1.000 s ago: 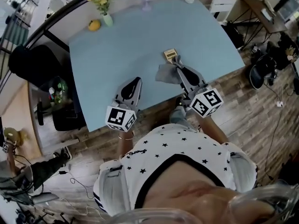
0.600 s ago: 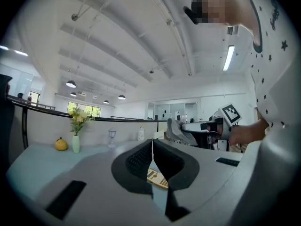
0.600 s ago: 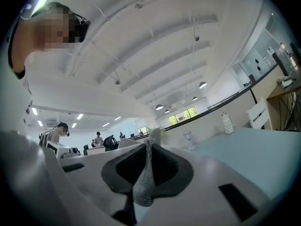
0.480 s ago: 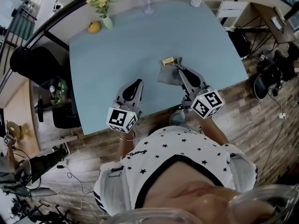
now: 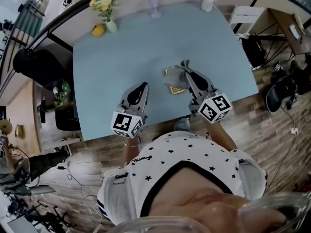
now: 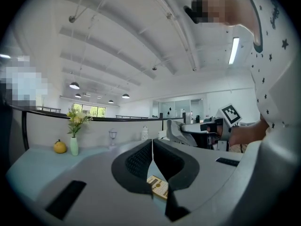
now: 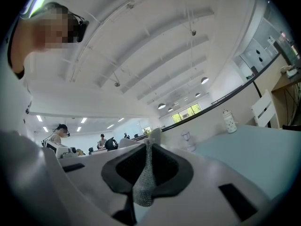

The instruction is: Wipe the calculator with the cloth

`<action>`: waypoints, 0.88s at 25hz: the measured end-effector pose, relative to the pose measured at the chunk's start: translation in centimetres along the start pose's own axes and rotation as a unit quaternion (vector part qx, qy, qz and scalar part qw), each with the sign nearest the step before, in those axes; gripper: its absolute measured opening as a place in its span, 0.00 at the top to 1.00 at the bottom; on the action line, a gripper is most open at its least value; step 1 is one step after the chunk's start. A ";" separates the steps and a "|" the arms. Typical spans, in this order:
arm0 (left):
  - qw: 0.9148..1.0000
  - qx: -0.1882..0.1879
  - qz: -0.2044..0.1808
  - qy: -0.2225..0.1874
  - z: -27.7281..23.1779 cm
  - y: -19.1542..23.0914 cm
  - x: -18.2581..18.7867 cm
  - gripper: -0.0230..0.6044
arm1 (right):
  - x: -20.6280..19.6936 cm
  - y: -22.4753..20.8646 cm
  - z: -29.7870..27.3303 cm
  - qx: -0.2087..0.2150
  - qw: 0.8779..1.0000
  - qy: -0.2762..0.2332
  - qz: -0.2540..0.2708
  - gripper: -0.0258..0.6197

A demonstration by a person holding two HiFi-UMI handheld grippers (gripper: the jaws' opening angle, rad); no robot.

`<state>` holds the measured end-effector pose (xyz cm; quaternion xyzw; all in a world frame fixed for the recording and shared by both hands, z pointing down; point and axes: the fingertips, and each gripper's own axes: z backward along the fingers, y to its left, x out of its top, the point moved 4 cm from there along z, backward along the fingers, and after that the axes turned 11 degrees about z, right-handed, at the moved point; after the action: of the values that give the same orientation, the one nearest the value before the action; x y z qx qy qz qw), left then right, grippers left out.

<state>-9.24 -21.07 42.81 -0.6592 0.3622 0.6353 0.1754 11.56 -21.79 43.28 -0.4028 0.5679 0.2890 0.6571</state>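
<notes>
The left gripper [image 5: 142, 85] hovered over the near part of the pale blue bench [image 5: 121, 52], its jaws pressed together with nothing between them. In the left gripper view, the two dark pads met along a thin line. Below the left gripper's [image 6: 152, 146] closed jaws in that view, a corner of the yellowish calculator [image 6: 157, 186] showed on the bench top.

The right gripper [image 5: 184, 67] reached further in, to the right of the left one and apart from it. Its jaws were pinching the grey cloth [image 5: 178, 75]. The right gripper view showed a fold of the woven cloth [image 7: 145, 185] clamped between the right gripper's [image 7: 148, 147] jaws, running from the tips down past the base of the pads.

From the head view, the calculator [image 5: 177, 89] lay flat near the front edge of the bench. It sat just ahead of the right gripper's tips, and the cloth crossed its middle so that only its two ends showed. Whether the cloth pressed on it could not be told.

Along the far edge of the bench stood a vase of yellow flowers [image 5: 106, 8] and a yellow fruit [image 5: 98, 30] just beside it. A small glass [image 5: 154, 6] and a white jar [image 5: 209, 1] stood there too — all well apart from the calculator.
</notes>
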 end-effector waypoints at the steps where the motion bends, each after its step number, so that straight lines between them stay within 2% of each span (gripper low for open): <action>1: 1.000 0.003 -0.002 0.000 -0.4 -0.1 0.1 0.91 | 0.0 -0.5 -0.1 0.002 1.000 0.000 -0.002 0.91; 10: 0.999 0.037 -0.007 -0.004 -3.0 -0.7 0.7 0.91 | 0.1 -3.6 -1.8 0.039 0.999 0.007 -0.010 0.91; 22: 0.996 0.086 -0.006 -0.013 -3.8 -1.0 0.8 0.91 | -3.1 -5.3 -4.6 0.096 0.994 0.061 -0.005 0.91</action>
<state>-5.85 -23.20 42.30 -0.6358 0.4093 0.6087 0.2402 13.05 -28.14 47.23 -0.3574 0.6299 0.2054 0.6582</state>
